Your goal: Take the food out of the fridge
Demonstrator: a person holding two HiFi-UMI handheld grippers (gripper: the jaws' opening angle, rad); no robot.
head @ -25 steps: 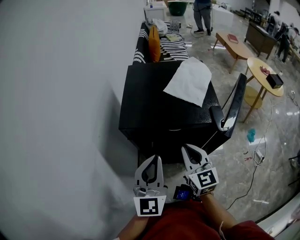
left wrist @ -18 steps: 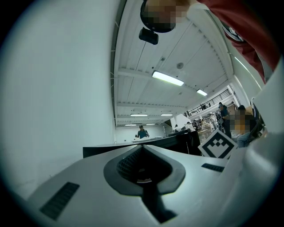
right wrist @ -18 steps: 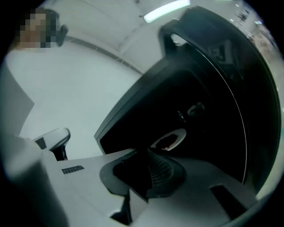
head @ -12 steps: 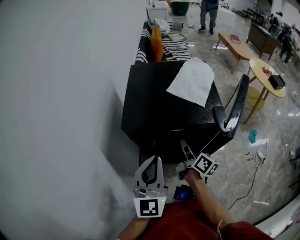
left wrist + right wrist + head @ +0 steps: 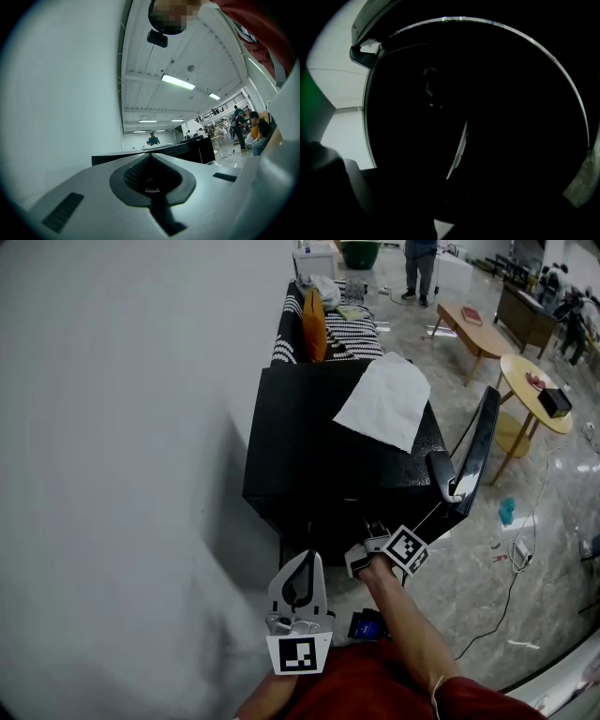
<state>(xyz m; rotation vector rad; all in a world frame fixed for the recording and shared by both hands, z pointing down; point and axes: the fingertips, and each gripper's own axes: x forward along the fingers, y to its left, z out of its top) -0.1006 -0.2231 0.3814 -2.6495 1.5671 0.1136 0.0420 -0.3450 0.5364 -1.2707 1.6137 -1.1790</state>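
White wall [image 5: 122, 427] beside the open black mini fridge [image 5: 319, 456] — food unseen in its dark interior, so ease the right gripper [image 5: 370, 545] in slowly, fingers unreadable there — left gripper [image 5: 302, 563] idle, fingers together.

In the head view the inside of the fridge [image 5: 319, 456] is hidden beneath its own black top, so what it holds cannot be told. The jaws of the right gripper [image 5: 367, 554] are hidden under that front edge. The right gripper view is almost wholly black. Its jaws cannot be made out, nor anything between them, and a thin pale sliver [image 5: 459, 150] is too unclear to name. The people [image 5: 243, 126] far off in the left gripper view are too small to tell apart.
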